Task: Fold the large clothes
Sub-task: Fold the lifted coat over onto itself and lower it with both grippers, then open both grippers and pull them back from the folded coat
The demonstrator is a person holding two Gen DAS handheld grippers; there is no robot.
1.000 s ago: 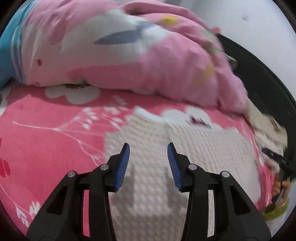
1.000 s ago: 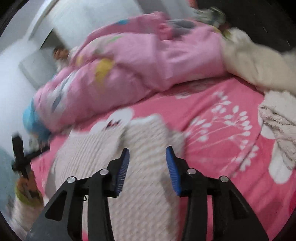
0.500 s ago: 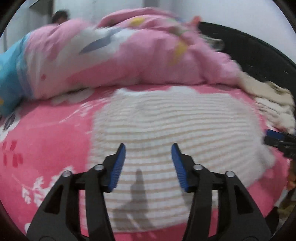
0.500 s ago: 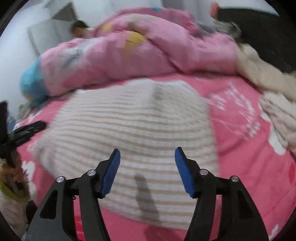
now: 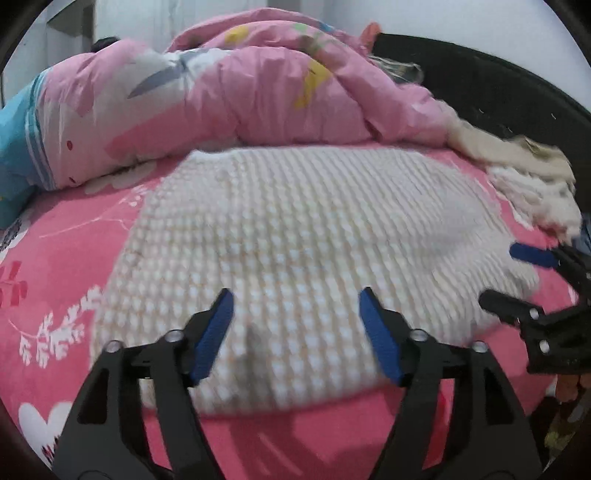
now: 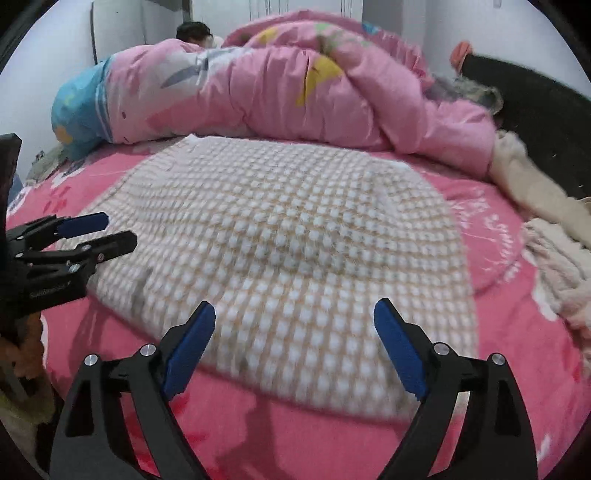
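Item: a cream waffle-knit garment [image 5: 295,251], laid flat with its near edge close to the bed's front.
Location: spread on the pink floral bed sheet [image 5: 62,258], at the middle of the bed.
Handling, judged: soft and limp, thick-knit, probably of moderate weight; it is expected to sag between two holds and to cling to the sheet rather than slide. Nothing fragile is seen in it.
Hold points, judged: the two near corners of the garment are best taken, one per gripper, with a full pinch of the thick edge so that the knit is not stretched.
Left gripper [image 5: 297,334]: held over the garment's near edge, jaws opening, nothing between the pads.
Right gripper [image 6: 295,341]: held over the garment's near edge towards its right side, jaws opening wide, nothing gripped.
Beyond the garment: a bunched pink quilt [image 6: 277,85] lies along the far edge, touching or just overlapping it.
Right of the garment: a heap of cream fringed cloth [image 6: 546,229], apart from the garment on the sheet.
Behind the quilt: a person's dark hair [image 6: 194,29] is partly seen.
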